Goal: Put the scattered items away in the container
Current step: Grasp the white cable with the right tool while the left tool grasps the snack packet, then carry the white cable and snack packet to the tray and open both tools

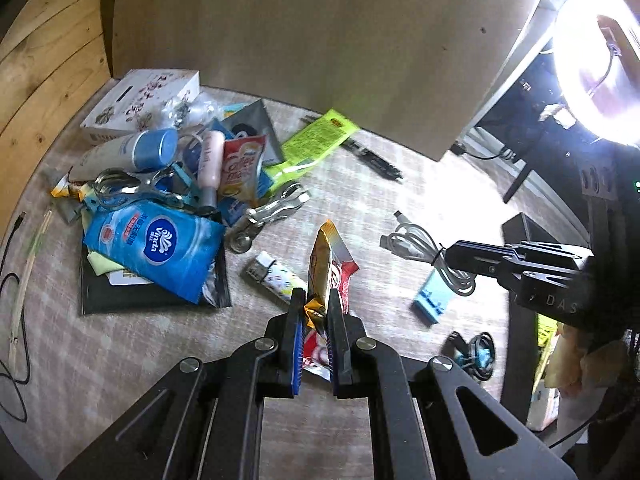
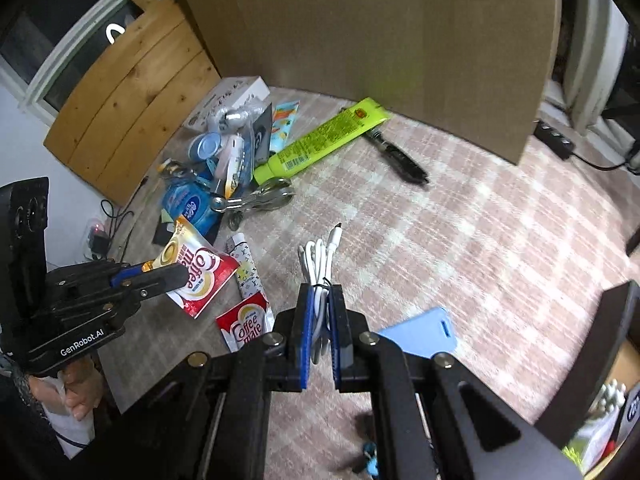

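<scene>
Both grippers pinching soft goods above the checked cloth (image 2: pixel 460 240)

Left gripper (image 1: pixel 316 304) clamps a crinkled foil sachet (image 1: pixel 326 256); right gripper (image 2: pixel 320 300) squeezes a coiled white cable (image 2: pixel 320 260).

You see the Coffee-mate sachet (image 1: pixel 326 264) lifted off the cloth – red, white and gold, standing upright. The coiled white cable (image 2: pixel 320 272) also hangs lifted; the cardboard container (image 2: pixel 380 40) stands behind.

Ring lamp (image 1: pixel 596 68) blown out, glare top right; scene beyond it dim, mildly blurred; fisheye bending and dark corners at edges.
</scene>
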### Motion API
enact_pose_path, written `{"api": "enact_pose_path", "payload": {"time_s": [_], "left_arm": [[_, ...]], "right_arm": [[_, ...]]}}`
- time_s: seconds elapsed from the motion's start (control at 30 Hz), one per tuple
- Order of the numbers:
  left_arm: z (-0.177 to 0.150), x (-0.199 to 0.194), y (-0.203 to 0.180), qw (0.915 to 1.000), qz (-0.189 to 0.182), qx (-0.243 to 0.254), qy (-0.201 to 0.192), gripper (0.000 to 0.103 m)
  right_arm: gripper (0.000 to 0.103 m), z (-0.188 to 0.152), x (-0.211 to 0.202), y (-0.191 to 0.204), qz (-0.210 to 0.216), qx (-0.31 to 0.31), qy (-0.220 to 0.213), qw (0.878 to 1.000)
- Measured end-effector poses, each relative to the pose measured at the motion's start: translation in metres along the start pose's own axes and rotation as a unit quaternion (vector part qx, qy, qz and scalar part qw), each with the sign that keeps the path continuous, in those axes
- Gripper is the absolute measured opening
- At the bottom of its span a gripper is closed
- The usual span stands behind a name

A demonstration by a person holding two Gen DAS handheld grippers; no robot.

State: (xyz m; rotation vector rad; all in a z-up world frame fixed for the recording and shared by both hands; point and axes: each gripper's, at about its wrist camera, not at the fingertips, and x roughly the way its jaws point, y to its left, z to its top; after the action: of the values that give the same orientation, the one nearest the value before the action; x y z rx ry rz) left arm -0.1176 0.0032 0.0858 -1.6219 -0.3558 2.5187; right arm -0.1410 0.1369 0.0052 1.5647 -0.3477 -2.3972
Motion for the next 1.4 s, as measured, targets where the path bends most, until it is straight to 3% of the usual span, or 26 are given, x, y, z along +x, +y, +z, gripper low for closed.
{"api": "enact_pose_path", "payload": {"time_s": [0.23,0.37,0.63,0.93,0.97,1.0,1.03,1.07,1.13,1.27,1.4], "left_arm": [[0.001,-0.014,-0.053,0.9982,-0.045,0.038,-0.007,0.009],[-0.002,-0.011,-0.105,0.9940,-0.077,0.077,0.001,0.009],[0.000,0.002,-0.217,0.9793,-0.139,0.147,0.010,0.009],[0.000,0.020,-0.329,0.9582,-0.186,0.217,0.018,0.010],[-0.002,0.023,-0.338,0.9576,-0.182,0.223,0.021,0.021],[-0.004,0.027,-0.345,0.9581,-0.174,0.227,0.024,0.044],[-0.005,0.028,-0.348,0.9580,-0.171,0.229,0.023,0.050],[-0.006,0.029,-0.350,0.9575,-0.170,0.232,0.020,0.048],[-0.009,0.029,-0.351,0.9565,-0.165,0.240,0.019,0.048],[-0.010,0.029,-0.339,0.9587,-0.153,0.239,0.024,0.047],[-0.007,0.025,-0.318,0.9643,-0.144,0.221,0.026,0.046]], "right_arm": [[0.008,-0.023,-0.074,-0.030,-0.029,0.025,-0.052,0.998],[0.008,-0.057,-0.121,-0.059,-0.064,0.061,-0.086,0.992],[0.008,-0.146,-0.186,-0.131,-0.140,0.148,-0.129,0.971],[0.008,-0.180,-0.239,-0.197,-0.193,0.215,-0.147,0.946],[0.009,-0.183,-0.242,-0.200,-0.199,0.217,-0.151,0.944],[0.012,-0.186,-0.247,-0.203,-0.201,0.222,-0.154,0.942],[0.023,-0.189,-0.251,-0.206,-0.198,0.230,-0.158,0.940],[0.036,-0.191,-0.256,-0.208,-0.194,0.239,-0.165,0.937],[0.047,-0.195,-0.265,-0.209,-0.187,0.249,-0.183,0.932],[0.049,-0.196,-0.269,-0.207,-0.189,0.256,-0.186,0.930],[0.051,-0.193,-0.264,-0.195,-0.175,0.250,-0.183,0.935]]}}
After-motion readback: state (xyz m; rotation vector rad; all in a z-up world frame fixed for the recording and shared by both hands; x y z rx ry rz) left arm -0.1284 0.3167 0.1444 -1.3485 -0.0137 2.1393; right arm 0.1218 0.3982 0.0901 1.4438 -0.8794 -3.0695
